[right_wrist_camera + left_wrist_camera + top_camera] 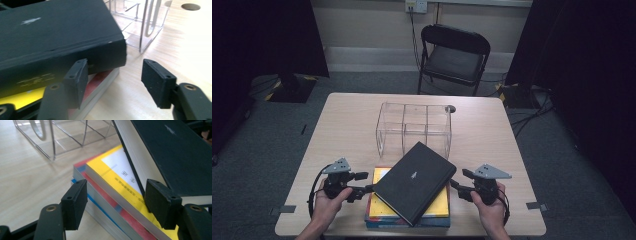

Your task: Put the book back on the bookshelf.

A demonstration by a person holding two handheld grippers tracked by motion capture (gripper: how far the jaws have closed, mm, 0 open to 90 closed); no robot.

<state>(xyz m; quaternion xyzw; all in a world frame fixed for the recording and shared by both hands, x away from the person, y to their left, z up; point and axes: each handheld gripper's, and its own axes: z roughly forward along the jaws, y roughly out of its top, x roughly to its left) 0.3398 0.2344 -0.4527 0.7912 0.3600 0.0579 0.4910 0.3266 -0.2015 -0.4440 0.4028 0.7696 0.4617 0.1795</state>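
Holding the left tongs (368, 188) at the left corner of the black book (414, 181), with the jaws standing apart: in the left gripper view one pad (162, 203) just at the lower edge of the book's cover, the other pad (74, 203) out to the side beside the stack, clamping nothing. Holding the right tongs (456, 186) near the book's right corner, jaws likewise apart; in the right gripper view one pad (76, 81) close under the book's spine, the other (157, 82) over bare wood, gripping nothing. Lying askew on top of a stack: black book turned diagonally and tilted, one corner raised, overhanging a yellow book (439, 205), then a red-edged book (130, 216), then a blue-edged book (377, 223) at the bottom. Resting near the front edge of the pale wooden surface (342, 125), between the two hands. Standing just beyond the stack, a clear acrylic organizer (413, 125) split into compartments, close to the black book's far corner. Showing farther on, a round cable hole (450, 108) in the surface. Standing beyond the far edge, a black folding chair (454, 57) on the floor.
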